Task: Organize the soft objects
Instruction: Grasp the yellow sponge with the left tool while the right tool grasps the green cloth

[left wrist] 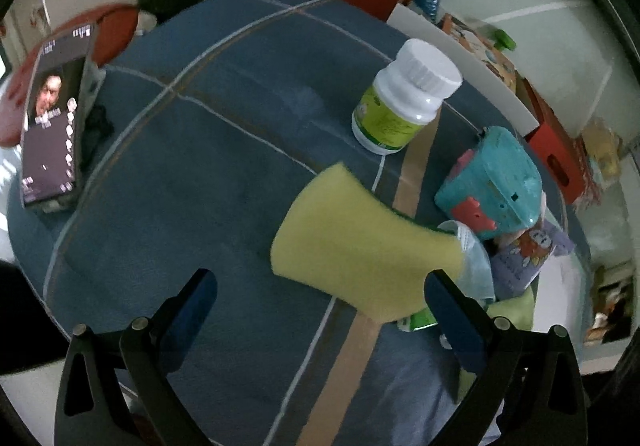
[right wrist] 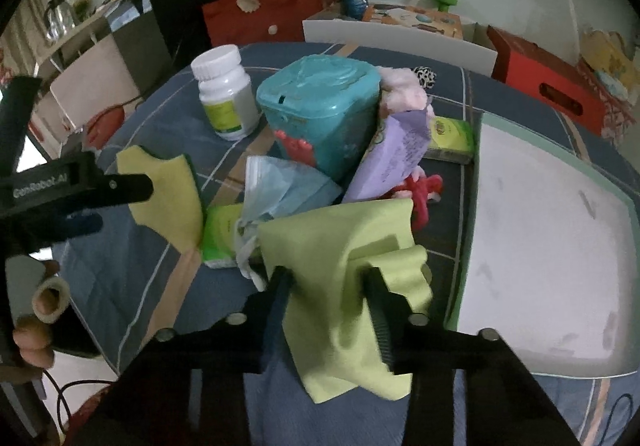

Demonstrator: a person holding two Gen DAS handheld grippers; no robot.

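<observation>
A yellow sponge (left wrist: pixel 360 242) with a green scrub side lies on the blue table cloth (left wrist: pixel 200 166); it also shows in the right wrist view (right wrist: pixel 168 198). My left gripper (left wrist: pixel 320 294) is open, its jaws wide, just short of the sponge. My right gripper (right wrist: pixel 328 282) is shut on a light green cloth (right wrist: pixel 352 286) and holds it above the table. A blue face mask (right wrist: pixel 280 190), a purple pouch (right wrist: pixel 392 158), a pink plush (right wrist: pixel 404 90) and a red soft toy (right wrist: pixel 424 190) lie in a pile behind the cloth.
A white pill bottle (left wrist: pixel 404 98) and a teal plastic box (left wrist: pixel 492 182) stand by the pile. A white tray (right wrist: pixel 552 238) lies at the right. A phone (left wrist: pixel 52 126) stands at the left. A red bag (right wrist: pixel 260 10) and a red box (right wrist: pixel 548 82) sit behind.
</observation>
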